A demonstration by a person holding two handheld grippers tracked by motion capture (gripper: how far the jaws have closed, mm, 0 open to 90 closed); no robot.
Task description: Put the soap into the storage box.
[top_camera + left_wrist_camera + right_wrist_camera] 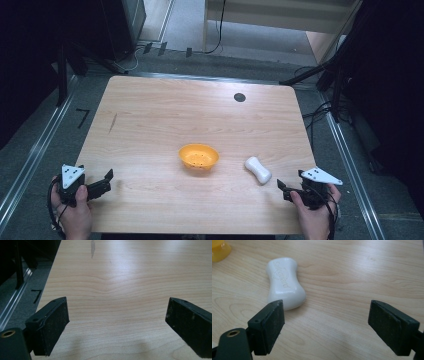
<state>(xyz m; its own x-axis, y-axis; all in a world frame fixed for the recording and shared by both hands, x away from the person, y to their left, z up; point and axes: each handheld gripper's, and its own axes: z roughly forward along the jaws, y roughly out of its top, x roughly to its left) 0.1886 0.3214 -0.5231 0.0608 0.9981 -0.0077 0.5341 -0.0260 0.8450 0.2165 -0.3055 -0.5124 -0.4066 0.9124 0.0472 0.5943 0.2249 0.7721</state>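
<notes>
Soap bar [285,282], white, waisted and glossy with raised lettering on its top face, lies flat on the light wooden table [150,125], near the front right corner and well apart from the left gripper [102,181]. A shallow orange plastic dish with a perforated floor [199,156] stands near the bar, toward the table's middle, the two not touching.

Right gripper [325,322]: jaws wide apart, nothing between them. In the right gripper view the bar lies ahead and off toward the left jaw, its long axis slanting away from the gripper. Left gripper: jaws likewise spread, over bare wood at the front left edge.

Step in hand, as judged: approach and grasp of the bar by the right gripper, probably for transfer to the dish.

Recommended procedure:
1. Shift the gripper toward the bar until its narrow waist lies centred between the jaws.
2. Turn the wrist so the pads face the long sides squarely; a skewed grip on a rounded, smooth surface is likely to slip.
3. Lower until the pads sit low on the bar's sides, clear of the wood.
4. Close slowly and evenly.

Whether the bar's surface is wet cannot be told.
</notes>
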